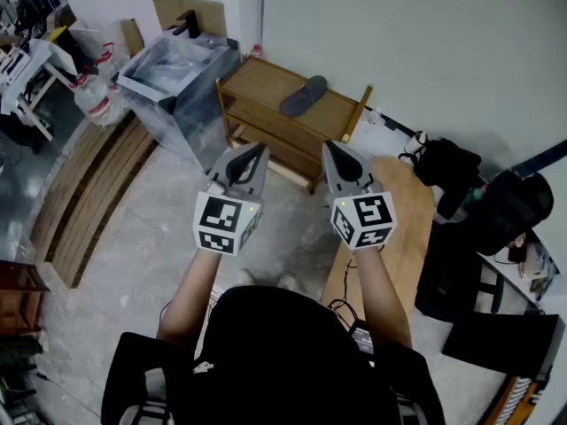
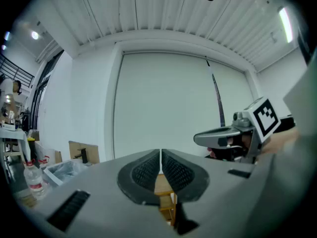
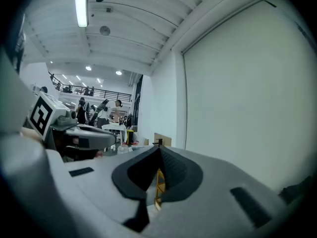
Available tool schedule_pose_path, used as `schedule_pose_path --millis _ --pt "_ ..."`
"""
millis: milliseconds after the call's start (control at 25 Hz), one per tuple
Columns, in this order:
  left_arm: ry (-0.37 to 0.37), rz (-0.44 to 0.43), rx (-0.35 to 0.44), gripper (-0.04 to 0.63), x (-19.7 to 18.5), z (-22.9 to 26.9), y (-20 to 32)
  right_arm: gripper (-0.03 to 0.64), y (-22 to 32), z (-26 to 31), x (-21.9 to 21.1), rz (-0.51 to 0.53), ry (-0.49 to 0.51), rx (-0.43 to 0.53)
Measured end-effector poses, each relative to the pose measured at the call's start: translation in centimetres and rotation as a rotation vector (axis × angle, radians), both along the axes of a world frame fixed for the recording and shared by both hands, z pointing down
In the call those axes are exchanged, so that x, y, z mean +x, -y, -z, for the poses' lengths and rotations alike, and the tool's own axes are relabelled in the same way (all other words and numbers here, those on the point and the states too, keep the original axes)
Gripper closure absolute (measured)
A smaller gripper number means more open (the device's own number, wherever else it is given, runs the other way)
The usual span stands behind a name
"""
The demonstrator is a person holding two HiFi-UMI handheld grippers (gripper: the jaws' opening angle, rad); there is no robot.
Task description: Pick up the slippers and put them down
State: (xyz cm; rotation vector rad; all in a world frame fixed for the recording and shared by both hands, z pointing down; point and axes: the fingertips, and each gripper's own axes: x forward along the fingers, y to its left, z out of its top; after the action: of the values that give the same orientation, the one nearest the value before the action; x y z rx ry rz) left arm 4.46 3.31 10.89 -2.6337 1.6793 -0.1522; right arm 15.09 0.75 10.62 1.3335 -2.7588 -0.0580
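One dark grey slipper point(image 1: 304, 96) lies on the top shelf of a low wooden rack point(image 1: 261, 80) against the wall. My left gripper point(image 1: 250, 156) and my right gripper point(image 1: 335, 156) are held level, side by side, short of the rack and well above the floor. Both are shut with nothing between the pads. In the left gripper view the left gripper point(image 2: 160, 155) has its pads pressed together, with the right gripper's body point(image 2: 233, 133) to the side. In the right gripper view the right gripper point(image 3: 159, 152) is closed too. No second slipper shows.
A clear plastic-wrapped box point(image 1: 177, 73) stands left of the rack, with water bottles point(image 1: 97, 100) and wooden boards point(image 1: 89, 184) beyond it. A wooden board point(image 1: 399, 237) and black bags point(image 1: 452, 171) lie to the right. The person's shoes point(image 1: 266, 280) stand on the concrete floor.
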Motion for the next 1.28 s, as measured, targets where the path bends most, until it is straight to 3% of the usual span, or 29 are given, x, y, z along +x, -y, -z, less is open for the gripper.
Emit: schedule_pose_path --millis 200,440,720,880,1040,1200,1280 --pt "0.012 0.007 -0.008 0.583 1.3 -0.9 -1.1 0.627 -1.0 -0.3 1.4 0.01 0.042 -0.003" --pt "0.004 0.02 -0.029 0.583 2.9 -2.0 -1.7 0.627 -1.7 -1.8 2.7 0.042 -0.011 0.013" --pt "0.048 0.055 -0.027 0.583 3.2 -3.3 -1.0 0.627 -1.2 -3.3 3.4 0.055 -0.025 -0.011" --pt "0.022 0.049 -0.066 0.583 3.6 -3.5 -0.5 0.627 -0.5 -3.6 3.8 0.06 -0.003 -0.017" --pt "0.028 0.061 -0.039 0.583 3.5 -3.7 0.4 0.627 0.2 -3.6 4.1 0.069 0.016 -0.02" --pt "-0.047 0.037 -0.06 0.583 3.5 -3.5 1.3 0.627 1.3 -4.0 3.8 0.077 0.036 -0.038" --pt "-0.038 0.045 -0.053 0.583 3.0 -3.8 2.2 0.627 2.1 -4.1 3.6 0.072 0.032 -0.04"
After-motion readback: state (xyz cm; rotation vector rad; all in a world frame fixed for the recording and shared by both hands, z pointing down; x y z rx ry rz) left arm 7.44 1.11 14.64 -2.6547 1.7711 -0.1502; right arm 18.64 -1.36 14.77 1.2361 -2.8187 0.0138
